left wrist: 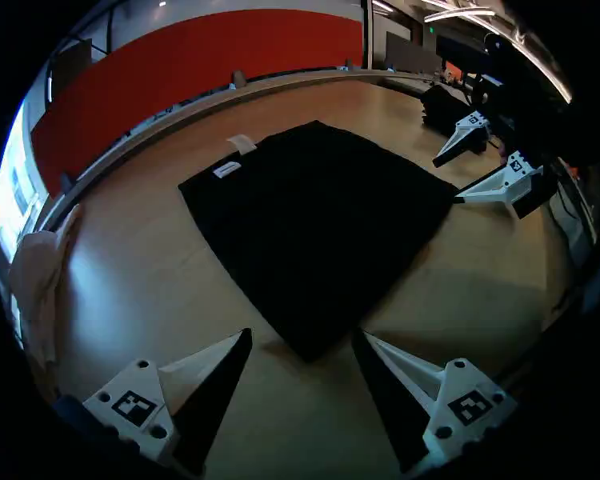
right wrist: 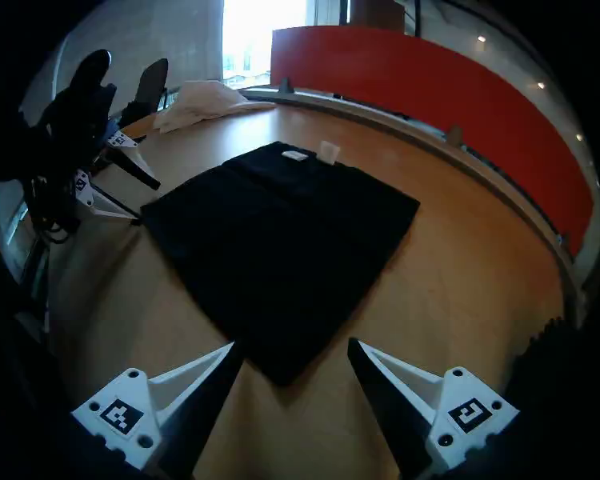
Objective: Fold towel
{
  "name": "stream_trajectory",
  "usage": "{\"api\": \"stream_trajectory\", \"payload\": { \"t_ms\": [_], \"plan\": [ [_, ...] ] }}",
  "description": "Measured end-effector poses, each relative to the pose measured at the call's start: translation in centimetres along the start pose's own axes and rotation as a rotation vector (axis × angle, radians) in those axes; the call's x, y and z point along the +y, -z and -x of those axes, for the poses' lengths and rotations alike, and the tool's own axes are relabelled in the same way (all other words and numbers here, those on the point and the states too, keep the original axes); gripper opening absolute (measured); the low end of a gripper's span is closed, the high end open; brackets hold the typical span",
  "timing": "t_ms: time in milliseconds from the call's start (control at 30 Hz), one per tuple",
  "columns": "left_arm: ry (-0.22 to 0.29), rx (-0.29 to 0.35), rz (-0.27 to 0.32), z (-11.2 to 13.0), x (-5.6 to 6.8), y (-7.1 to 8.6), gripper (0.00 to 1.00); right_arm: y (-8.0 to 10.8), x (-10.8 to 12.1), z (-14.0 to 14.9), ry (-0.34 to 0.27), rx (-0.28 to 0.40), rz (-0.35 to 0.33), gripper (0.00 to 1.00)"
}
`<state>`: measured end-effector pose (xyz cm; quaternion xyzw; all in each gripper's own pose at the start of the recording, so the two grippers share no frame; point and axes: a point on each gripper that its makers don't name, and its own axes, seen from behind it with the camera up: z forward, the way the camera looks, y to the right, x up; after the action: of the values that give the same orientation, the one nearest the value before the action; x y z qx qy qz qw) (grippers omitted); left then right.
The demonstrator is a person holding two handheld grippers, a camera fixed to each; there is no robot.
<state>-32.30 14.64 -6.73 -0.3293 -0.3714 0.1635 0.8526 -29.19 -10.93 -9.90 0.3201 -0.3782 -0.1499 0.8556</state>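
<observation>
A pale wooden worktop runs up to a curved edge with a long red panel behind it. In the left gripper view, the black towel lies spread out flat in the middle of the worktop; a small white label sits near its far corner; a heap of pale cloth is off at the left edge. The left tongs are spread wide, and the towel's near corner pokes into the gap between the fingers, neither one pressing on it. Across the way, the right tongs are spread too, tips right at the towel's right-hand corner.

Over to the right gripper view: the same towel, seen from the opposite side, with the red panel to the right and a bright window at the back; the pale cloth is far off near the window. The right tongs gape open with a towel corner lying loose between the fingers; the left tongs stand open at the left corner.
</observation>
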Motion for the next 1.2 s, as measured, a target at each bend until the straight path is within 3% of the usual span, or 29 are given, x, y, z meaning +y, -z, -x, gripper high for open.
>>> {"api": "stream_trajectory", "payload": {
  "t_ms": [400,700,1033,1200],
  "plan": [
    [0.012,-0.017,0.031,0.06,0.12,-0.32,0.92,-0.15,-0.57,0.66,0.0,-0.022,-0.033,0.93],
    [0.01,-0.021,0.043,0.08,0.43,-0.34,0.86,-0.2,-0.75,0.85,-0.004,-0.025,-0.048,0.77],
    [0.014,-0.026,0.042,0.03,0.71,-0.36,0.73,-0.4,-0.5,0.85,-0.006,-0.026,-0.049,0.62],
    [0.022,-0.03,0.037,0.04,0.81,-0.39,0.68,-0.37,-0.65,0.84,-0.005,-0.027,-0.051,0.47]
  ]
}}
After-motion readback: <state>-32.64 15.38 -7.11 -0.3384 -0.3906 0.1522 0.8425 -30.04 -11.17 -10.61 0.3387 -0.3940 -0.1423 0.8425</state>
